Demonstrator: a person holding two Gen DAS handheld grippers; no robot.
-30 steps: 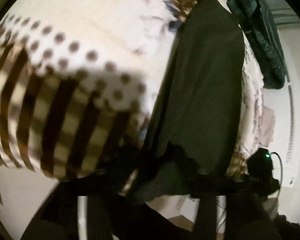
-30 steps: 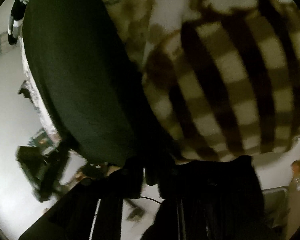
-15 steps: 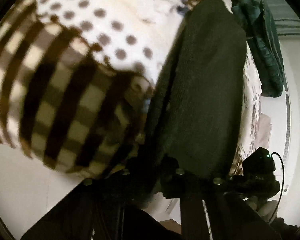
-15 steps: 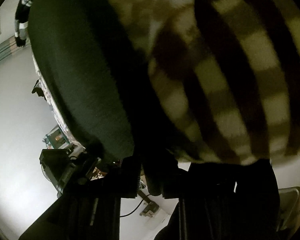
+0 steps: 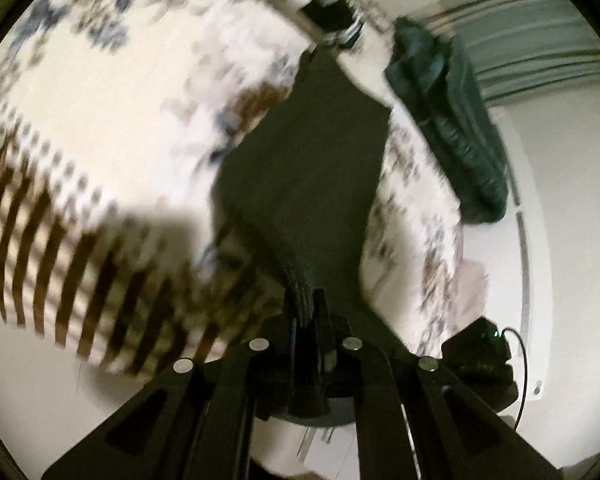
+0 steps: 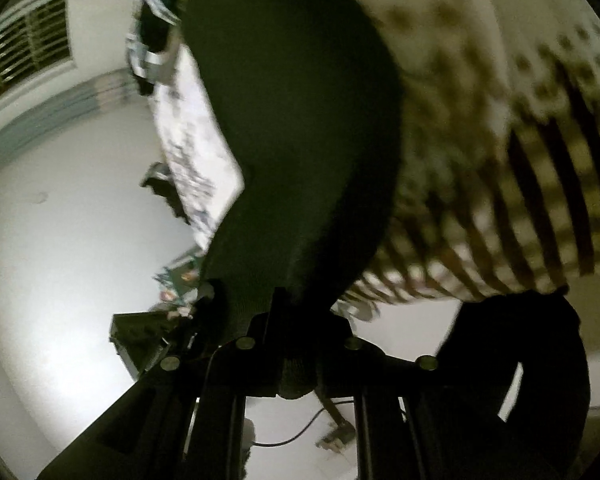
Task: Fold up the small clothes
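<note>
A dark green knitted garment (image 5: 308, 168) lies lengthwise on a bed with a white patterned cover (image 5: 132, 92). Its near edge is pinched and lifted off the bed. My left gripper (image 5: 308, 308) is shut on one corner of that edge, the knit bunched between the fingers. In the right wrist view the same dark garment (image 6: 300, 128) rises toward my right gripper (image 6: 296, 312), which is shut on the other near corner. Cloth hides both sets of fingertips.
The bed cover shows dots and brown stripes (image 5: 60, 280) at its near edge. A dark teal jacket (image 5: 456, 128) lies on the bed's far right side. More clothes (image 6: 152, 28) sit at the far end. White floor (image 6: 60, 240) with small objects and a cable surrounds the bed.
Both grippers closed on the garment's near edge and rose, pulling that edge up off the bed. The bed now looks farther away in both views.
</note>
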